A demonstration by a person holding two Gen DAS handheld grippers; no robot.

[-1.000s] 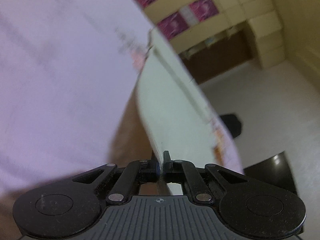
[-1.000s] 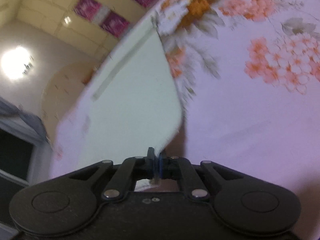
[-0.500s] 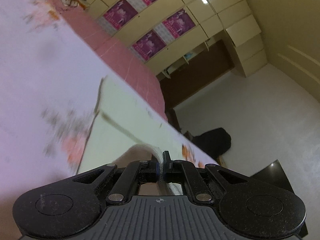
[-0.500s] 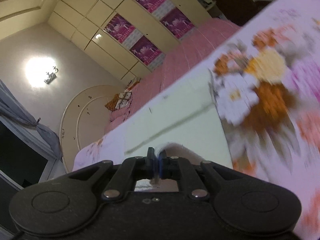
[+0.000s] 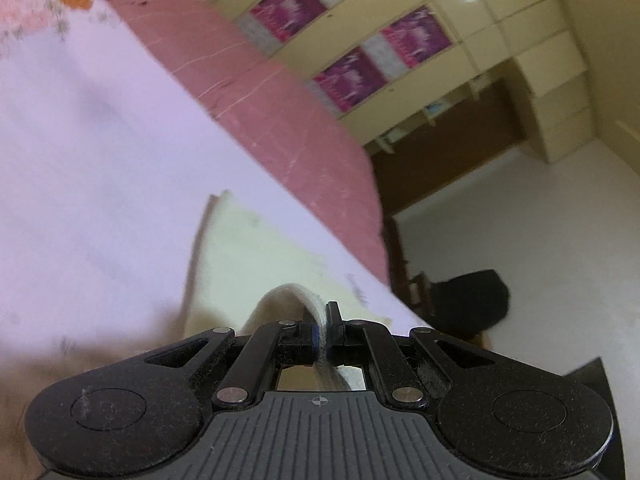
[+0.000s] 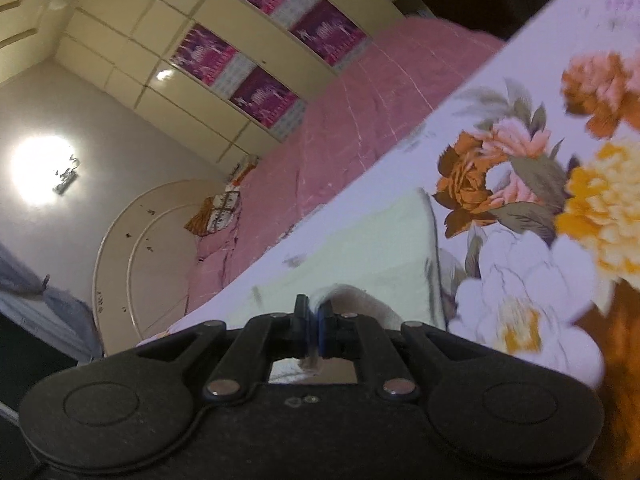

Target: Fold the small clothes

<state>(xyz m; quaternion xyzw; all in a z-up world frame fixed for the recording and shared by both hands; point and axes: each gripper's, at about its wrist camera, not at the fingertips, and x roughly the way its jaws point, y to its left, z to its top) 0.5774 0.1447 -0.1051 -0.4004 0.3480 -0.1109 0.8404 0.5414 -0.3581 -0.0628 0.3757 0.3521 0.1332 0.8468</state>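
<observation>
A pale cream-green small garment (image 5: 256,264) lies flat on the flowered lilac sheet (image 5: 88,184). My left gripper (image 5: 322,336) is shut on a raised fold of its near edge. In the right wrist view the same garment (image 6: 372,252) lies on the sheet (image 6: 532,280), and my right gripper (image 6: 314,330) is shut on another lifted part of its near edge. Both held edges curl up over the flat cloth. The garment's near part is hidden behind the gripper bodies.
A pink quilted bed (image 5: 280,108) lies beyond the sheet, with a round headboard (image 6: 140,248) and a folded patterned cloth (image 6: 216,212). Cream cupboards with purple panels (image 6: 256,52) line the wall. A dark bag (image 5: 468,304) sits on the white floor to the right.
Both grippers have swung from looking down at the garment to a low, forward angle, carrying its pinched edge along. The garment now lies lower and flatter in view.
</observation>
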